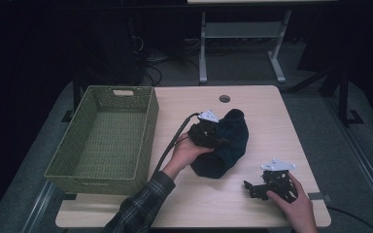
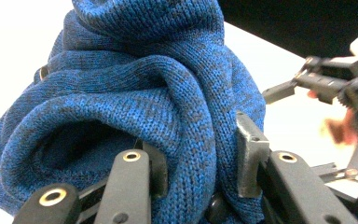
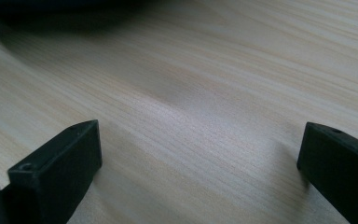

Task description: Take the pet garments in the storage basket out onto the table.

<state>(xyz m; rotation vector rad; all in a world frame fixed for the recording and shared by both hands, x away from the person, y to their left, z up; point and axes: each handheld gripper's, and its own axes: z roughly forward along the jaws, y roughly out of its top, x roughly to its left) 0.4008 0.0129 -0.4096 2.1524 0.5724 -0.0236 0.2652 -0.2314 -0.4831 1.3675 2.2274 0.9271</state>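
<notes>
**Left gripper clamped on a bunched blue knit, right gripper resting apart on the table**

A person sits at a light wooden table (image 1: 252, 111), forearms coming in from the near edge. The left arm, in a plaid sleeve (image 1: 141, 206), reaches forward and inward to the middle of the table. Its hand (image 1: 184, 153) wraps the left gripper (image 1: 213, 138) from below, and a dark cable trails back along the wrist. In the left gripper view, the two black jaws are pressed in on a thick fold of the blue knitted garment (image 2: 135, 88) — the knit bulges up and over them in rounded rolls. From above, the garment (image 1: 226, 145) is a dark crumpled heap at the table's centre; whether it rests on the surface or hangs just clear of it cannot be told.

The right hand (image 1: 296, 204) rests low at the near right corner, holding the right gripper (image 1: 255, 189) close to the tabletop, well apart from the garment. In the right gripper view its jaws stand wide apart, with bare wood grain between them.

To the left sits a green woven basket (image 1: 148, 126) — rectangular, with a handle slot in its far wall. Its long side lies just beside the left arm. Its inside shows bare woven floor.
</notes>
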